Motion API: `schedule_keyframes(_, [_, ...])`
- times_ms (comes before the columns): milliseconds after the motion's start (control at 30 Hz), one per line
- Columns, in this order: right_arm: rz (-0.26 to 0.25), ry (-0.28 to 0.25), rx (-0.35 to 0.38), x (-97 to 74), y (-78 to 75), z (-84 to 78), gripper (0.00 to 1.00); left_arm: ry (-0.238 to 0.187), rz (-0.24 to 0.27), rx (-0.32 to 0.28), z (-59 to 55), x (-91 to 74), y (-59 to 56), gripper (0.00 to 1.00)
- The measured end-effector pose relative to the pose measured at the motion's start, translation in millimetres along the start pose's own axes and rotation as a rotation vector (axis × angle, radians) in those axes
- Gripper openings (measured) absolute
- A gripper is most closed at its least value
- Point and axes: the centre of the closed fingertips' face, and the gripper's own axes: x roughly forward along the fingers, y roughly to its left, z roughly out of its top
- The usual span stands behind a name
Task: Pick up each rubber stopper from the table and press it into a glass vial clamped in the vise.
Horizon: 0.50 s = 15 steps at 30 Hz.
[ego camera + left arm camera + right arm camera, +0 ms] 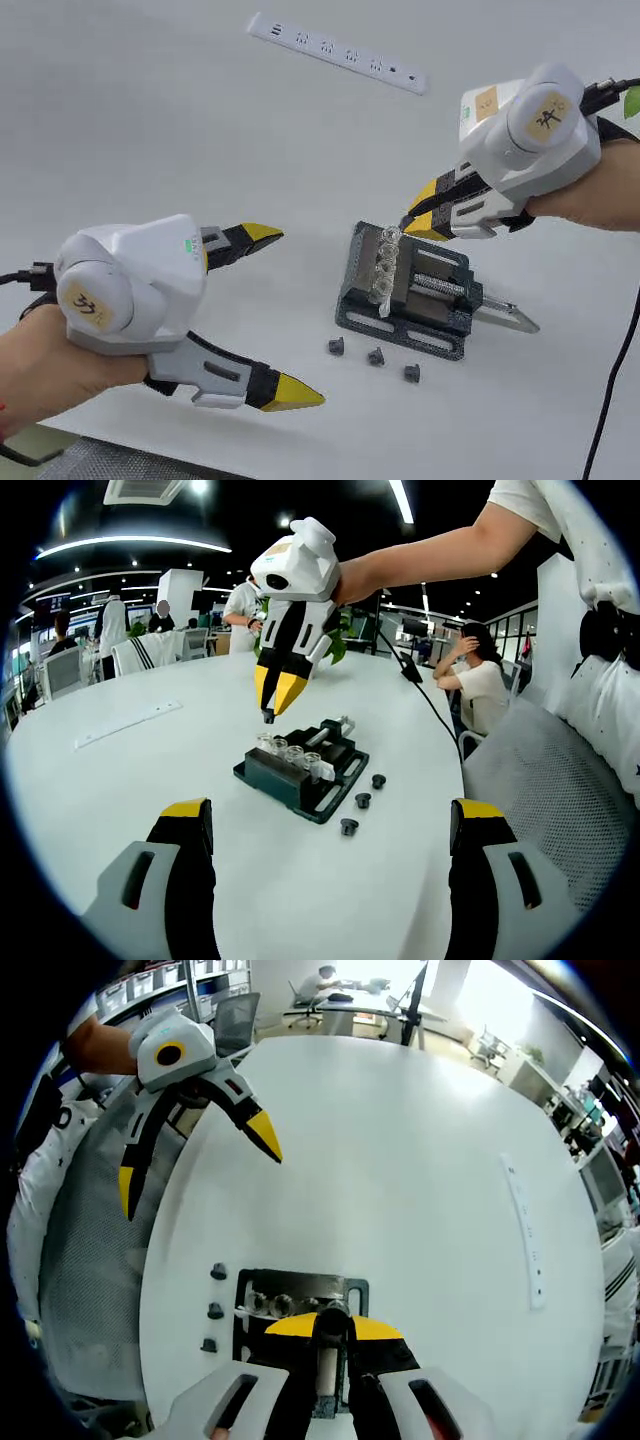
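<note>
When seating the rubber stopper [330,1326], centre over one open vial mouth, keep upright, and press straight down; judged prone to skid off the glass rim if tilted. Found right gripper [405,228] drawn narrow on that stopper, poised just above the row of glass vials [385,262] clamped in the vise [445,310]. Found left gripper [288,315] spread wide, holding nothing, well apart from the vise. Counted three stoppers [376,356] on the table [150,130], just beside the vise base. Noted vials clear, upright, apparently empty; cannot confirm whether any already plugged.
</note>
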Motion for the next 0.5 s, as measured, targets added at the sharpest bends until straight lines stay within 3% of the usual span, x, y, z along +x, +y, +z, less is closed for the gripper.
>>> schedule_keyframes(500, [0.019, 0.015, 0.0, 11.2, -1.0, -0.1, 0.06, -0.011, 0.007, -0.014, -1.0, -1.5, 3.2, 0.98])
